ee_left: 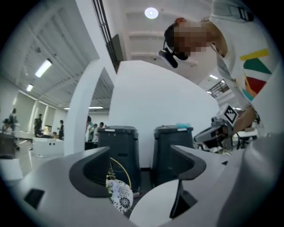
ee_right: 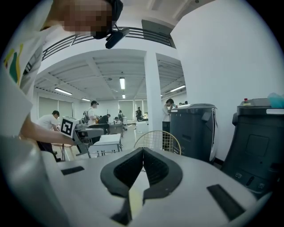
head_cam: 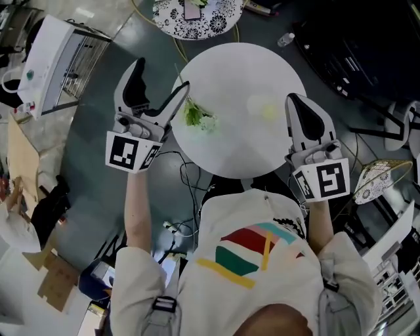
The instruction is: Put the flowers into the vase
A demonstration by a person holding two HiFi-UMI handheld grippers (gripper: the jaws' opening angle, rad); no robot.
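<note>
The flowers, a small green sprig with white blooms, lie on the left part of the round white table. My left gripper is open at the table's left edge; its right finger lies right beside the flowers, and nothing is between the jaws. The left gripper view shows the same gripper with an empty gap. My right gripper is shut and empty at the table's right edge, its jaws pressed together. A faint pale greenish shape sits on the table; I cannot tell what it is.
A black-and-white patterned round seat stands beyond the table. A wire-backed chair is on the right, cables run under the table, and a white rack is at far left. Two dark bins stand by the wall.
</note>
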